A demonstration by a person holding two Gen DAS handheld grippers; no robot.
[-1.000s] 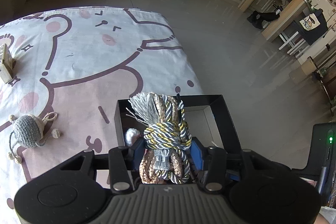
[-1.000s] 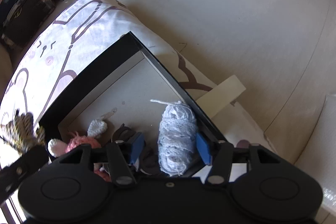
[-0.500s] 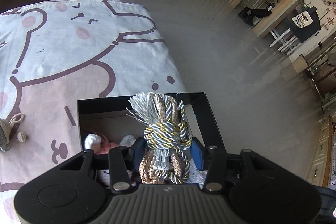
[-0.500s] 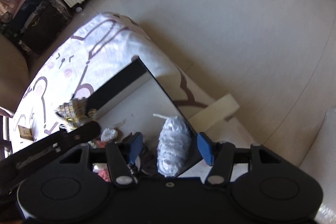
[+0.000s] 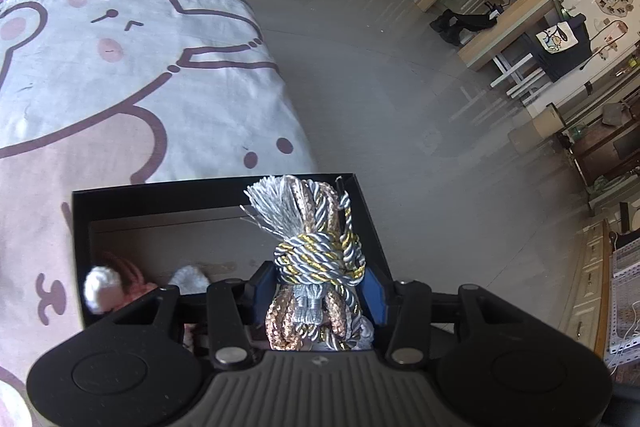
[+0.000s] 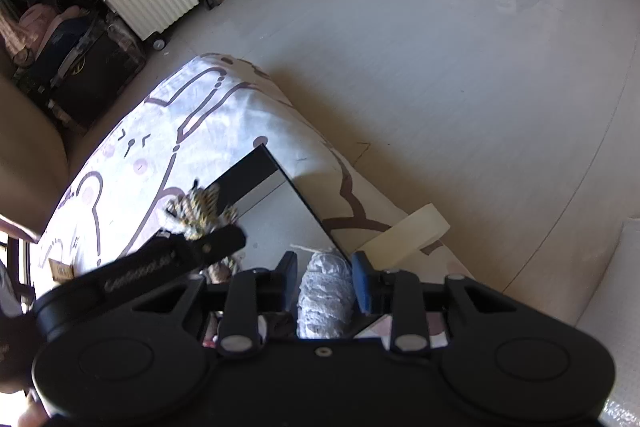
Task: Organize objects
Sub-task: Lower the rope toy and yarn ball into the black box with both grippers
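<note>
your left tool [image 5: 318,291] is clamped on the knotted rope bundle [image 5: 316,251], silver, gold and copper cords, and holds it at lower centre of the left view, above the right part of the open black box [image 5: 224,189]. the bundle is not down in the box yet, as far as you can tell. in the right view your right tool [image 6: 325,277] sits at lower centre with its blue pads apart, either side of a white lace roll [image 6: 326,301]; the pads look just beside the roll, not pressing it, so it seems let go, lying against the box's near right wall. a pink knitted toy with white pompoms [image 5: 116,285] already lies in the box, lower left in the left view, with some darker items you cannot make out. so the sorting looks well under way: toy and lace roll are in, the rope bundle is next. the box stands on the bear-print sheet [image 5: 120,79] near its edge; a small cardboard piece [image 6: 60,269] at the far left of the right view may still need collecting.
</note>
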